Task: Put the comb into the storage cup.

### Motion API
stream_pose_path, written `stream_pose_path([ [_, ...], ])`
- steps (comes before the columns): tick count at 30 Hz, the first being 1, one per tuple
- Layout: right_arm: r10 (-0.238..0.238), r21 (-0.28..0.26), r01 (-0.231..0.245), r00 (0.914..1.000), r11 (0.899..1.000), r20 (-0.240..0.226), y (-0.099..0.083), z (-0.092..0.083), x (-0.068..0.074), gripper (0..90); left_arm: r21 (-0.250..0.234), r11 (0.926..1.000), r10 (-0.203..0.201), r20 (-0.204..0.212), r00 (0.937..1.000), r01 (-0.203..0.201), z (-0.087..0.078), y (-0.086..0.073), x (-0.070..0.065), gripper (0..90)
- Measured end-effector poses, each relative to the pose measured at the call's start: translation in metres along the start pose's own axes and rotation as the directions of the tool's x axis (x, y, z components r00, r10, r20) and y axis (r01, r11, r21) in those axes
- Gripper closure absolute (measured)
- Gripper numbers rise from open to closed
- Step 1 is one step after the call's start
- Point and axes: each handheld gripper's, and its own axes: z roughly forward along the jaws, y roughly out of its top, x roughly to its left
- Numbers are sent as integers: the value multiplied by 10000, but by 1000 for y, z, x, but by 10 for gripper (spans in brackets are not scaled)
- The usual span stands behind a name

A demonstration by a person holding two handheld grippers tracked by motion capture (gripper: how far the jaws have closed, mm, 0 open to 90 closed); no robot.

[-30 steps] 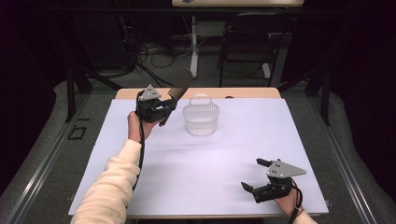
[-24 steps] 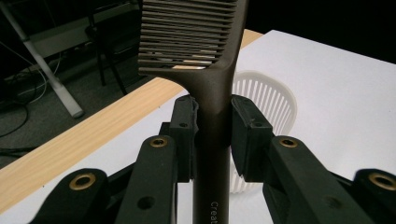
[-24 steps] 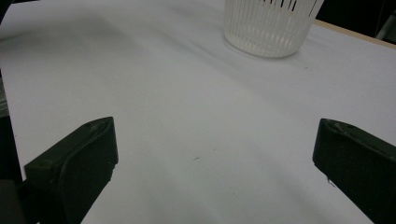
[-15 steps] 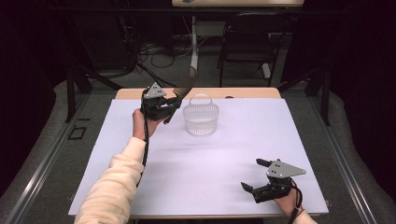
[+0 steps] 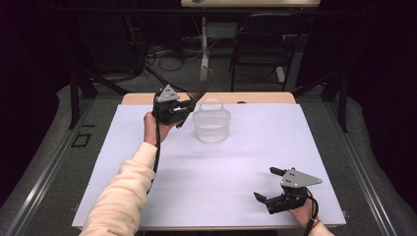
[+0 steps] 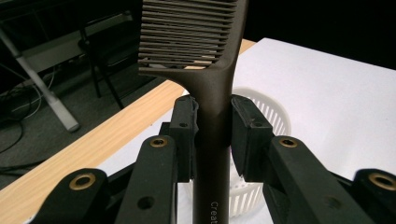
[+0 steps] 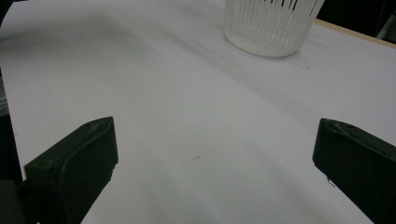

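The left gripper (image 5: 183, 114) is held above the far left part of the counter (image 5: 147, 196), just left of the basket. Its jaws are clamped on the handle of a dark brown comb (image 6: 205, 60). In the left gripper view, the pads (image 6: 184, 130) press against both sides of the handle, and the comb's toothed head stands above them. In the high view, the comb (image 5: 199, 88) rises up and to the right from the left gripper, with its head above the basket's rim.

The white slotted basket (image 5: 211, 125) stands upright on the white sheet covering the counter, near the far edge and about centre. It has a hoop handle over its top. The left gripper view shows the basket (image 6: 273, 116) behind and below the comb's handle.

The right gripper (image 5: 270, 187) sits low at the near right corner of the counter, well apart from the basket. Its jaws stand wide open with nothing between them. The right gripper view shows bare white sheet between them and the basket (image 7: 268, 25) farther off.
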Motion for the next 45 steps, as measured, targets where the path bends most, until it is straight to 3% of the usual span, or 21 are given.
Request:
stream_pose_path([
  [24, -65, 39, 64, 10000, 10000, 48, 0, 0, 0, 0, -400, 9973, 633, 335, 9974, -620, 15, 12, -3, 723],
  [45, -70, 53, 69, 10000, 10000, 51, 0, 0, -1, 0, -586, 9945, 888, 415, 9952, -863, 24, 20, -7, 723],
])
